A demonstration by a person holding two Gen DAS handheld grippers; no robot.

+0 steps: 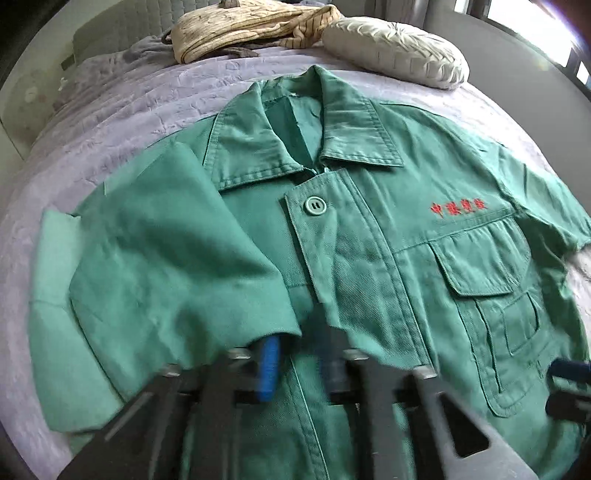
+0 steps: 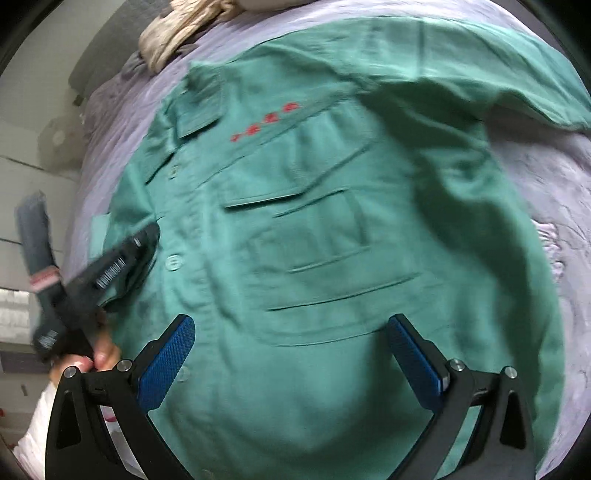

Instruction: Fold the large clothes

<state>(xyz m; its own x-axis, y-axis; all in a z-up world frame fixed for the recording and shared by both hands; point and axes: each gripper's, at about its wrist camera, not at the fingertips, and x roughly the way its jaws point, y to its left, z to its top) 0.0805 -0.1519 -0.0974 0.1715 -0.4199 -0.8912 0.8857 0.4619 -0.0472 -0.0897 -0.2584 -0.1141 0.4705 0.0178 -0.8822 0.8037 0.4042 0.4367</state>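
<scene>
Left wrist view shows a green work jacket spread front-up on a bed covered in a pale lilac quilt. Its collar points toward the head of the bed, where a grey cushion and a beige striped bundle lie. 1 sleeve is folded in over the jacket's front, its cuff reaching the blue pads of the left hand-held gripper. That gripper is motion-blurred; its jaws stand partly apart, and nothing can be seen pinched between them. Red embroidered characters sit above a flapped chest pocket.

Right wrist view looks down on the same jacket, blurred, with the right hand-held gripper spread wide above the fabric below the pocket, holding nothing. The other sleeve lies stretched out toward the upper right. At the left edge, a person's hand grips the dark body of the left tool.
</scene>
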